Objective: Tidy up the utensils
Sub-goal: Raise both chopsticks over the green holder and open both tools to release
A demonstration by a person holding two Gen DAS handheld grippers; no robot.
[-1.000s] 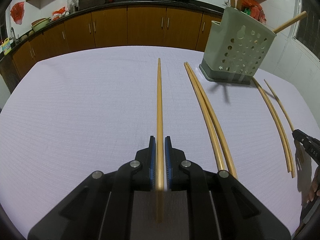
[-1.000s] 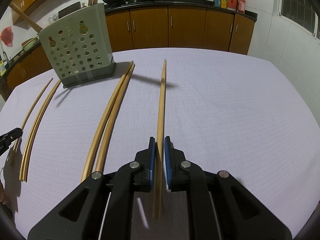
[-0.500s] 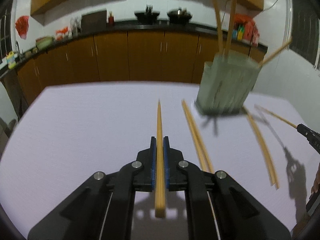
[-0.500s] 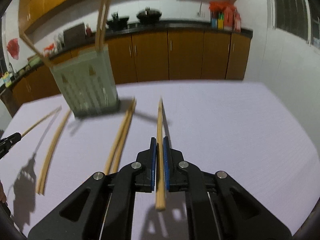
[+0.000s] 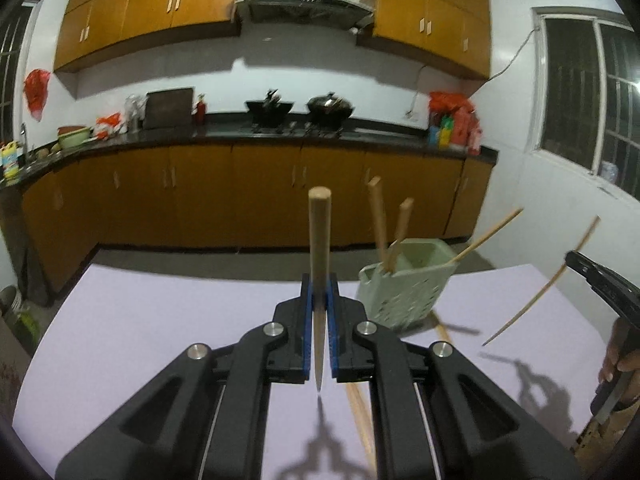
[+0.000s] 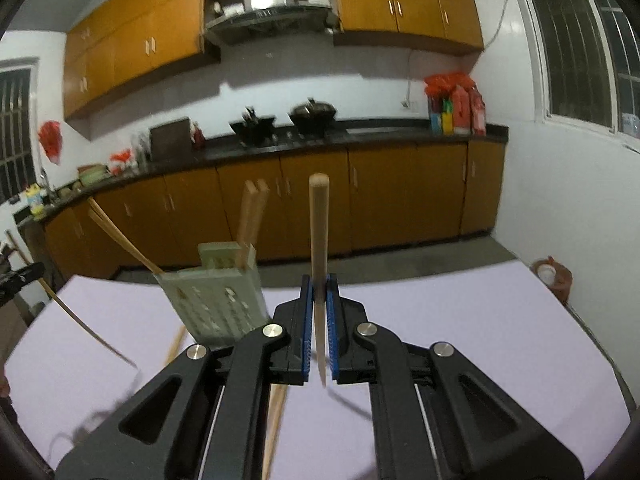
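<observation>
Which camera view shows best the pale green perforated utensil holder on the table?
The left wrist view: the pale green perforated utensil holder stands unobstructed, with its open top, holes and three wooden chopsticks visible. In the right wrist view the holder is blurrier, and the right gripper covers its lower corner.

Both wrist views look forward over the table (image 5: 160, 320) toward the kitchen counter (image 6: 360, 140) (shared backdrop), raised above it.

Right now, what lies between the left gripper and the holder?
Nothing: in the left wrist view, only bare table separates the left gripper from the holder.
</observation>
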